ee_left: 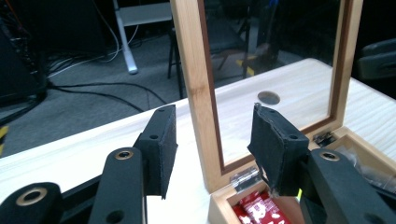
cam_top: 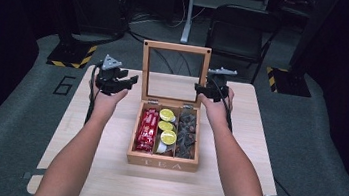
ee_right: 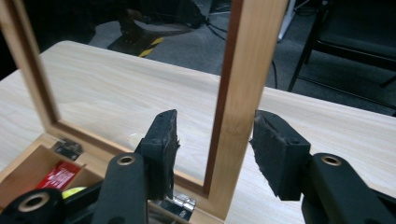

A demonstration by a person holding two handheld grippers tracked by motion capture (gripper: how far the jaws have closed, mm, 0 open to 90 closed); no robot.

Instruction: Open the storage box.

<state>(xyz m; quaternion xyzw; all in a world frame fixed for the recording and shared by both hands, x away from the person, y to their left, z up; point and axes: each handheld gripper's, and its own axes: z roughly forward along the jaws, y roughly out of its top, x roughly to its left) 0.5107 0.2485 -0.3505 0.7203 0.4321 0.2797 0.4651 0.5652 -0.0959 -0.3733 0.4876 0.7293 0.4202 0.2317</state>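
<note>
A wooden tea box (cam_top: 162,163) stands mid-table with its glass-paned lid (cam_top: 177,48) raised upright. Inside lie red packets (cam_top: 147,130), yellow-topped pods (cam_top: 166,126) and dark tea bags (cam_top: 187,132). My left gripper (cam_top: 123,80) is at the lid's left side. In the left gripper view it (ee_left: 212,116) is open, one jaw on each side of the lid's left post (ee_left: 196,70). My right gripper (cam_top: 203,87) is at the lid's right side. In the right gripper view it (ee_right: 212,121) is open, its jaws standing either side of the right post (ee_right: 243,84).
The light wooden table (cam_top: 103,170) has bare room in front of and beside the box. A round hole (ee_left: 268,97) sits in the tabletop behind the lid. A dark chair (cam_top: 241,30) and yellow-black striped stand bases (cam_top: 72,55) are on the floor beyond.
</note>
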